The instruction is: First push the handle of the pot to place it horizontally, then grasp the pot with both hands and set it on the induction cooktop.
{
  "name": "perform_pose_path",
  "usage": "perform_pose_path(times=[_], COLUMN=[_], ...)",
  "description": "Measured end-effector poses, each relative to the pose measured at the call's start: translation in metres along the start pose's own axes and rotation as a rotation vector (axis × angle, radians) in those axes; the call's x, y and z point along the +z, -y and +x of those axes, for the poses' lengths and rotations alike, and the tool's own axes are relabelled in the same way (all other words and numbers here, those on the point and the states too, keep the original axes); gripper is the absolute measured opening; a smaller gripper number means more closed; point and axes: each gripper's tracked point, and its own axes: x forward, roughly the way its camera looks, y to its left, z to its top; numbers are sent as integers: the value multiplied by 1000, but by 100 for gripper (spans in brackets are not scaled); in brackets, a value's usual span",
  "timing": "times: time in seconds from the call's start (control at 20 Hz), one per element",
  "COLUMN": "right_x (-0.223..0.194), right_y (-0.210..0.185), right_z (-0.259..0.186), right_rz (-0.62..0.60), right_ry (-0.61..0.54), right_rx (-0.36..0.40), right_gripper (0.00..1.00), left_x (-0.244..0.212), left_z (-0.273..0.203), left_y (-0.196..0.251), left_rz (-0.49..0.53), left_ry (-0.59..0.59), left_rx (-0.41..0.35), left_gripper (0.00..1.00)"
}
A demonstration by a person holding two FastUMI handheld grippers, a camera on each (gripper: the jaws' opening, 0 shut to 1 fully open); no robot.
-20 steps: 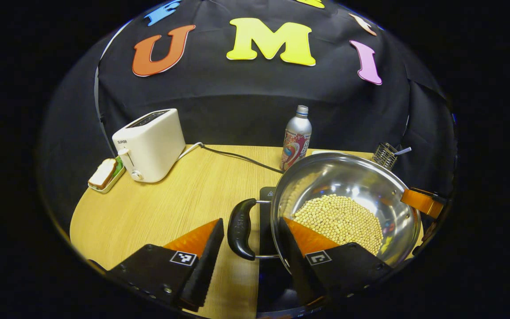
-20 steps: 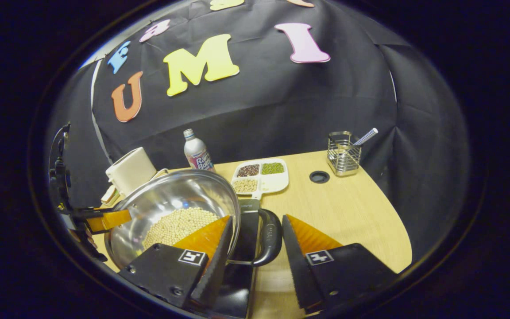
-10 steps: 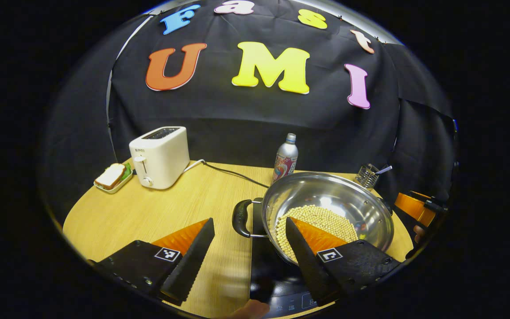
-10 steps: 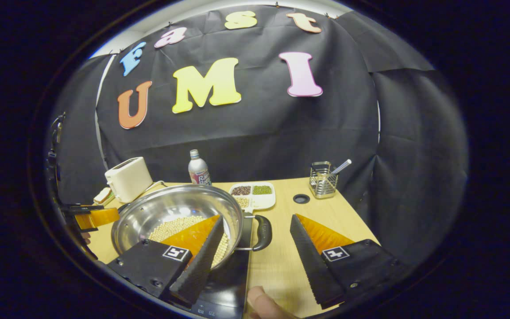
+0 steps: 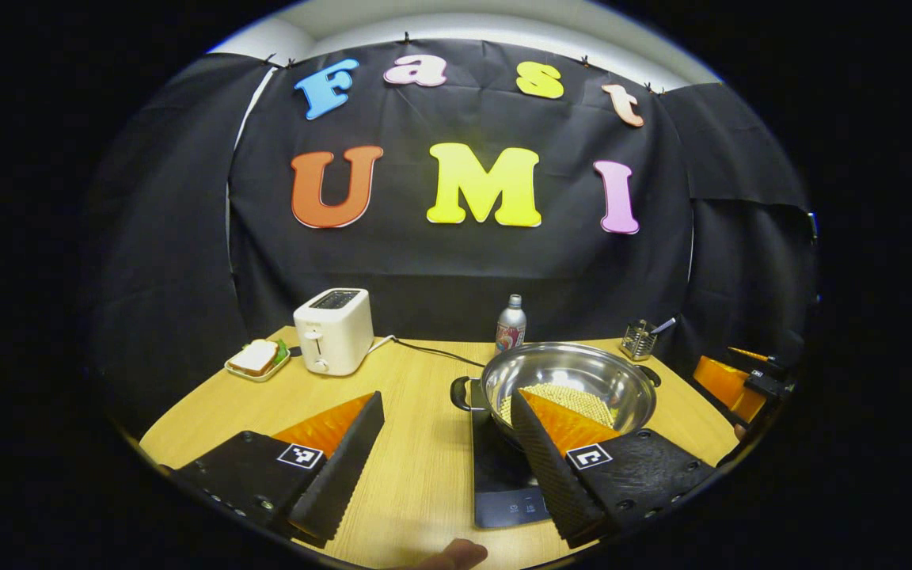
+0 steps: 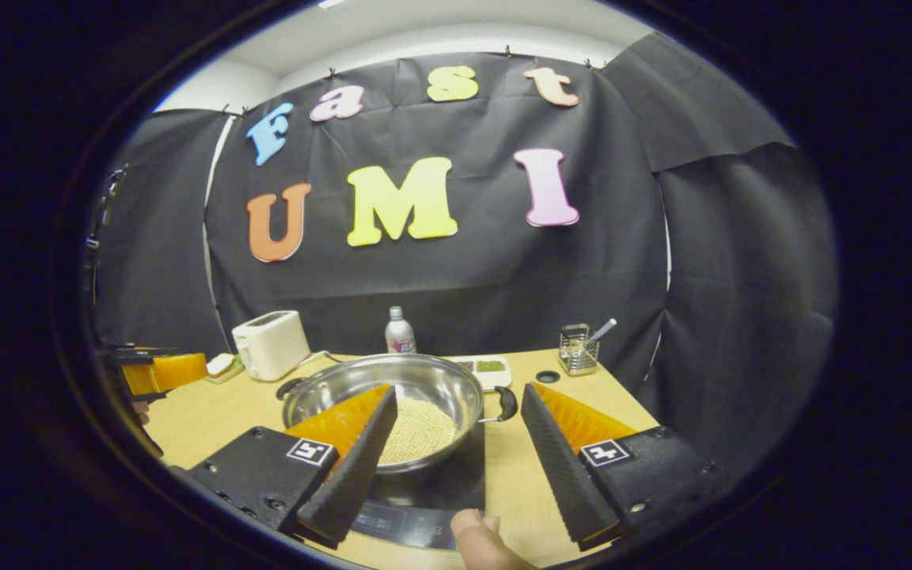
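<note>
With the pot resting on the induction cooktop just ahead of both wide-open, empty grippers, left gripper and right gripper, a careless swing might have clipped a handle and slid it off-centre.

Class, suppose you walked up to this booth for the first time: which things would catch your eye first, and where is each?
The shiny steel pot of pale beans sits on the dark induction cooktop at the table's near edge. Both tongs, left and right, hang open in front of it, holding nothing. A white toaster stands at the back left.
</note>
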Motion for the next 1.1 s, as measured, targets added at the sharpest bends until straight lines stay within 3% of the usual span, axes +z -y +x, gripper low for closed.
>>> perform_pose_path(times=[0.45,0.65,0.9,1.1], right_x=[62,83,102,101], right_y=[-37,-32,-13,1], right_z=[-123,-189,-251,-260], right_rz=[-70,-105,-94,-48], right_ry=[141,194,322,348], right_rx=[-15,-78,-143,-164], right_gripper=[98,99,97,97], left_x=[53,73,65,53], left_z=[-121,-178,-214,-213], left_y=[-28,-26,-9,-15], left_rz=[-5,-38,4,46], left_ry=[178,262,298,298], left_rx=[68,52,-12,20], left_gripper=[95,95,95,95])
